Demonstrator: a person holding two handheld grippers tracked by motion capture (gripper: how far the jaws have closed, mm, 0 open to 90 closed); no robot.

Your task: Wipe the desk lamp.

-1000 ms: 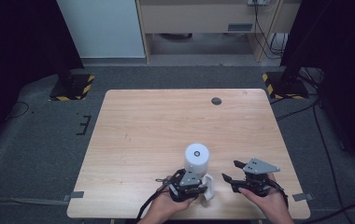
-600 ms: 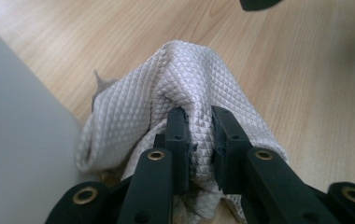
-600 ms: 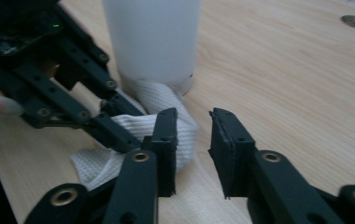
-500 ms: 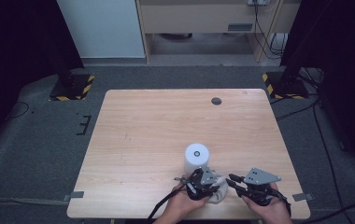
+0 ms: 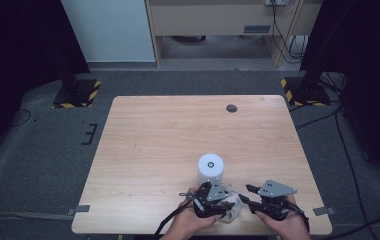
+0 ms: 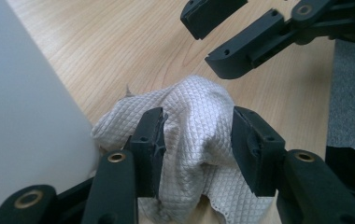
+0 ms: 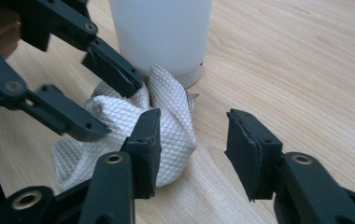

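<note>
While right gripper (image 7: 192, 142) jaws gape beside it, cloth (image 6: 189, 140) fills parting left gripper (image 6: 196, 140) jaws.

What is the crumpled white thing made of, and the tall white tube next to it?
The white cloth looks like soft fabric or a disposable wipe: a quilted diamond pattern, floppy folds. The white cylinder seems to be smooth, matte, slightly see-through plastic, though paper isn't ruled out. The table looks like light wood or wood-grain laminate.

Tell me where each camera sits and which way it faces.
High view: above the near edge, looking forward and down on the table; forearms and both hand-held grippers enter at the bottom.
Left gripper view: along its jaws at the cloth.
Right gripper view: along its jaws toward the white cylinder.
Shared: the cloth and cylinder appear in all views.
</note>
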